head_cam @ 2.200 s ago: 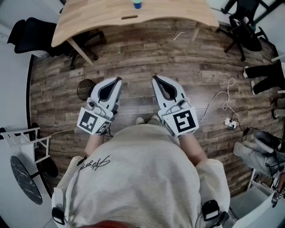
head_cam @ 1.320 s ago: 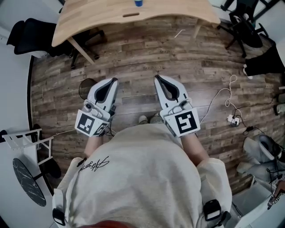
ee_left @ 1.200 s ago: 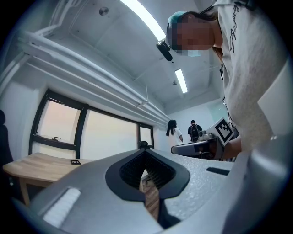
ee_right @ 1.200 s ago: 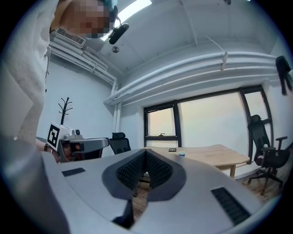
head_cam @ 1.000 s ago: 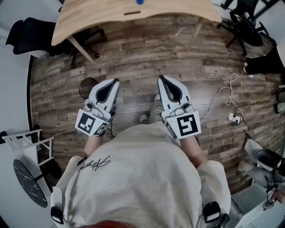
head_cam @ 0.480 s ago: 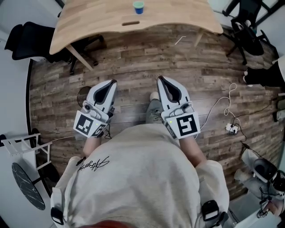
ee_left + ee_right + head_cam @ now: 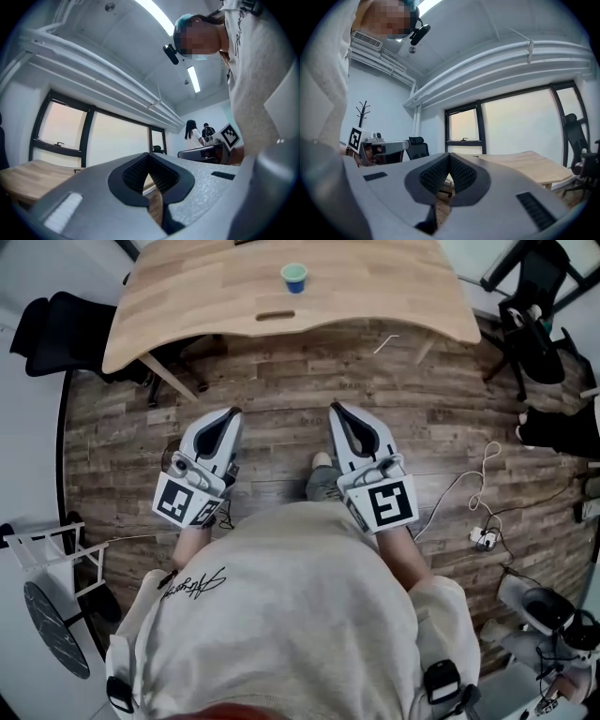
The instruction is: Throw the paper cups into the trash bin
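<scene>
A teal paper cup (image 7: 294,277) stands upright on the light wooden table (image 7: 375,296) at the top of the head view. I see no trash bin in these frames. My left gripper (image 7: 231,414) and right gripper (image 7: 335,410) are held side by side over the plank floor, well short of the table and pointing toward it. Both are shut with nothing between the jaws. The left gripper view shows my left gripper (image 7: 149,157) with its pads meeting. In the right gripper view my right gripper (image 7: 449,158) is pressed together the same way.
A black chair (image 7: 56,320) stands left of the table and another black chair (image 7: 536,329) to its right. A white cable with a power strip (image 7: 482,538) lies on the floor at right. A white rack (image 7: 42,542) is at the left edge. Two people (image 7: 197,133) stand far off.
The table and the cup have slid lower in the head view and the cup now shows in full. Both grippers stay shut, side by side, over the floor.
</scene>
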